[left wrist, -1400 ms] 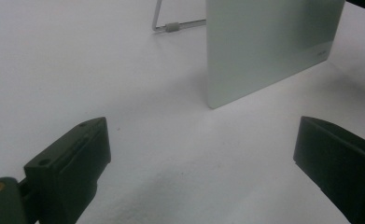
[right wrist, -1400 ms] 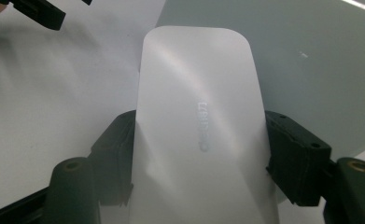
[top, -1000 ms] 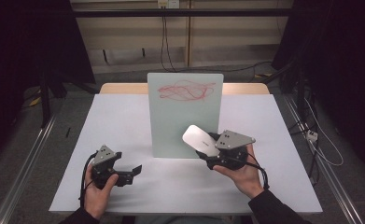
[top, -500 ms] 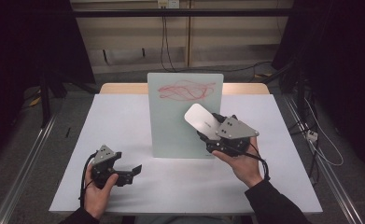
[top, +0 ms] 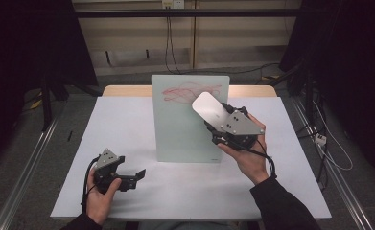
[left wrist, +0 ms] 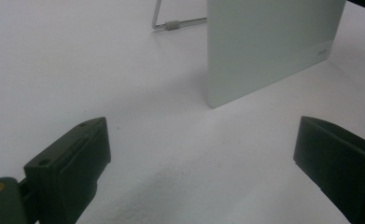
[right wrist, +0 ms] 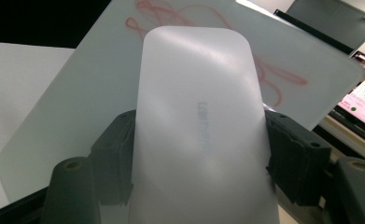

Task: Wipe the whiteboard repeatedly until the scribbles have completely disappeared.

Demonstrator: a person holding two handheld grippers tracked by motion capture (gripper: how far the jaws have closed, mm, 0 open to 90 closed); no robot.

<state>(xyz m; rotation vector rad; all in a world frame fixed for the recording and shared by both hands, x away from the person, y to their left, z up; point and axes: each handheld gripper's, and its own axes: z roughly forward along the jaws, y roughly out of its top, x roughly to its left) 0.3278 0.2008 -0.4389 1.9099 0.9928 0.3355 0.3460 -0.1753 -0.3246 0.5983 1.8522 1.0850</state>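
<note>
A pale glass board (top: 185, 129) stands upright mid-table, with a red scribble (top: 190, 91) across its top. My right gripper (top: 217, 125) is shut on a flat white eraser (top: 209, 109), held in the air in front of the board's upper right, just below the scribble. In the right gripper view the eraser (right wrist: 199, 116) sits clamped between both black jaws, with the board (right wrist: 77, 93) and scribble (right wrist: 273, 79) behind it. My left gripper (top: 134, 177) rests low at the front left, open and holding nothing. The left gripper view has the board's lower corner (left wrist: 269, 46) ahead of the spread jaws.
The white table (top: 127, 124) has a wooden strip along its far edge. A wire stand (left wrist: 173, 23) props the board from behind. Metal rails and cables run on the floor at both sides. A screen (right wrist: 362, 93) is off to the right.
My right gripper has lifted the eraser up and away from me, from the board's lower right to near the scribble. The left gripper has stayed put.
</note>
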